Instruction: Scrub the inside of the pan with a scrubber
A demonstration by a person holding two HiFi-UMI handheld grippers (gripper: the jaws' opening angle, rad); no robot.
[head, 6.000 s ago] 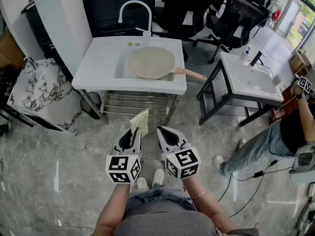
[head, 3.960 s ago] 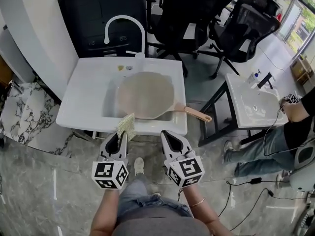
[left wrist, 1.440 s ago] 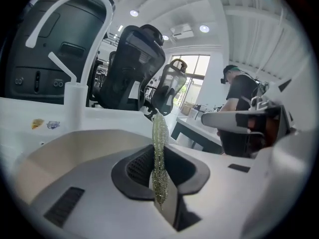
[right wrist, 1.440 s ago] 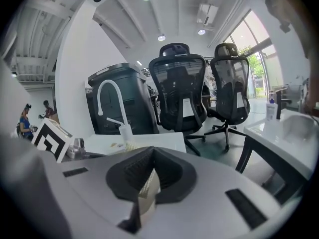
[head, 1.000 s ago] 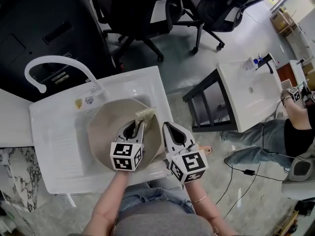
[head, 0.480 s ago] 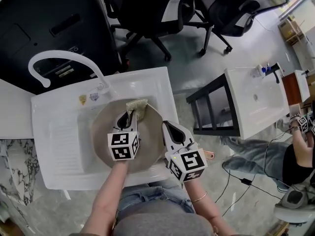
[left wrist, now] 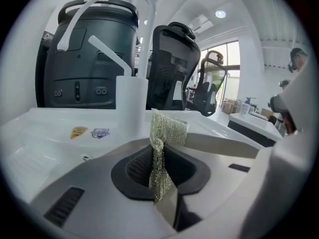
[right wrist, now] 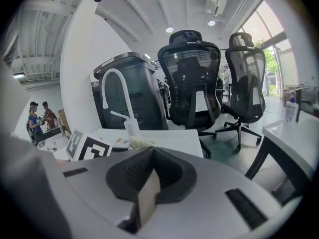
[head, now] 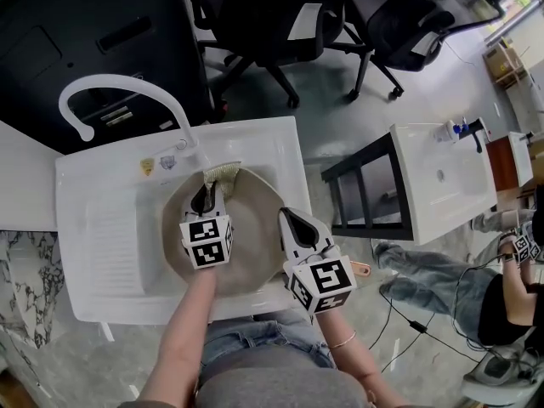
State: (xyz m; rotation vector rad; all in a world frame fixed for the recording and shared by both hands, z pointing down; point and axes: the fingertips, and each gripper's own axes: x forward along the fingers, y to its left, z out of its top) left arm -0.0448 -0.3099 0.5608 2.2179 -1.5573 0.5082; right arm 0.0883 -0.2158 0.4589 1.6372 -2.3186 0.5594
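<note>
Scrubber (head: 223,173) pinched in left tool (head: 204,197), over pan (head: 252,246) far edge, right tool (head: 290,220) closed

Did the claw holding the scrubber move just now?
Yes. The left claw slid its scrubber across the pan toward the far rim, closer to the tap.

My right gripper (head: 287,219) hides most of the handle (head: 362,269) of the pan (head: 255,240), and my left gripper (head: 205,194) covers the lower end of the scrubber (head: 223,172).
</note>
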